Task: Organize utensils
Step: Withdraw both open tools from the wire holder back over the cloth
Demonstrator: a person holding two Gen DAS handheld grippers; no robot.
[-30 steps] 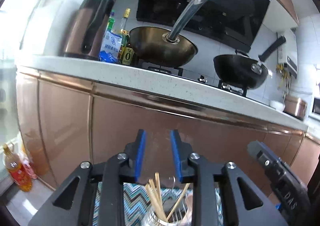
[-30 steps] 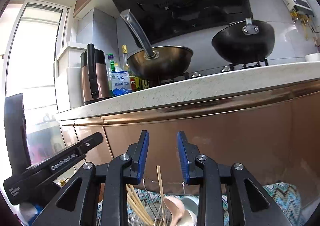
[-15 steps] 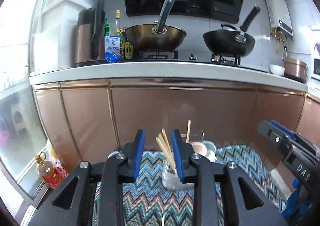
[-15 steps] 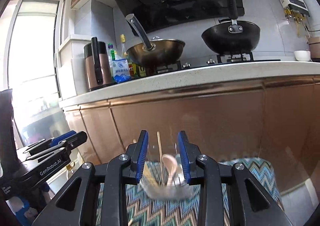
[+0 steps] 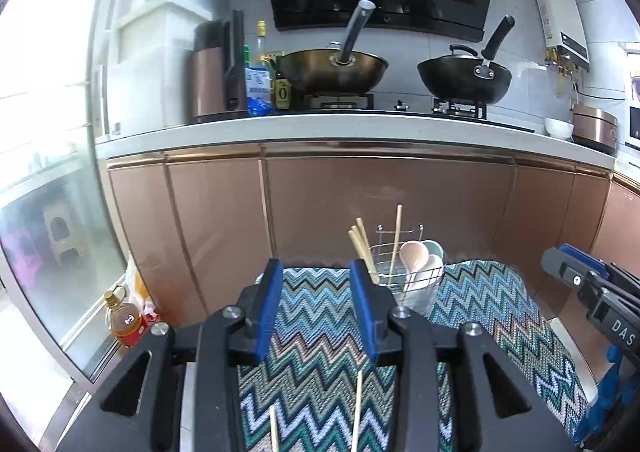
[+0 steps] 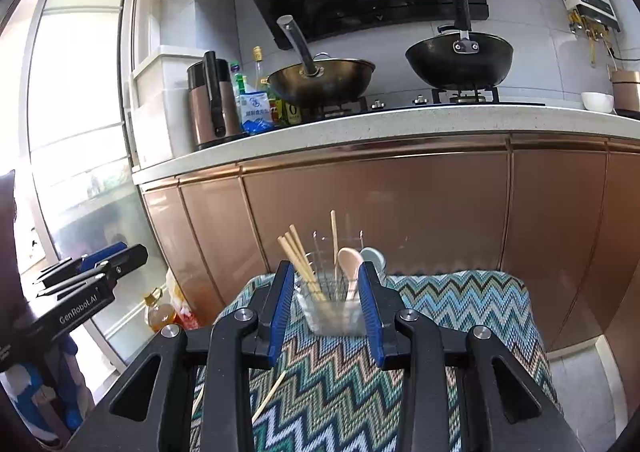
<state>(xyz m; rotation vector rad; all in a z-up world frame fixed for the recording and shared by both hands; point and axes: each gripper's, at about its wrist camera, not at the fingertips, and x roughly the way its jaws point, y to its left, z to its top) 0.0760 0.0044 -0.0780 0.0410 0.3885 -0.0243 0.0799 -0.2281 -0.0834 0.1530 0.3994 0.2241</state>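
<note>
A zigzag-patterned cloth (image 5: 320, 372) covers a small table in front of copper cabinets. At its far edge stand a clear glass (image 6: 332, 316) with several wooden chopsticks (image 6: 298, 256) and a wire rack (image 5: 416, 276) with pale spoons (image 5: 414, 254). Two loose chopsticks (image 5: 355, 408) lie on the cloth near me. My left gripper (image 5: 316, 312) hovers over the cloth, its jaws opening with nothing between them. My right gripper (image 6: 325, 312) is also opening; the glass shows in the gap but stands beyond the fingertips, untouched. One loose chopstick (image 6: 270, 394) lies below its left finger.
Behind the table runs a white counter (image 5: 360, 131) with two woks (image 5: 332, 71), a copper kettle (image 5: 208, 79) and bottles. An oil bottle (image 5: 124, 320) stands on the floor at the left, by a glass door. The other gripper (image 5: 576, 280) shows at the right edge.
Both grippers have drawn back from the cabinets, so the glass, rack and cloth now sit farther off and in full view. Both pairs of jaws stand a little wider.
</note>
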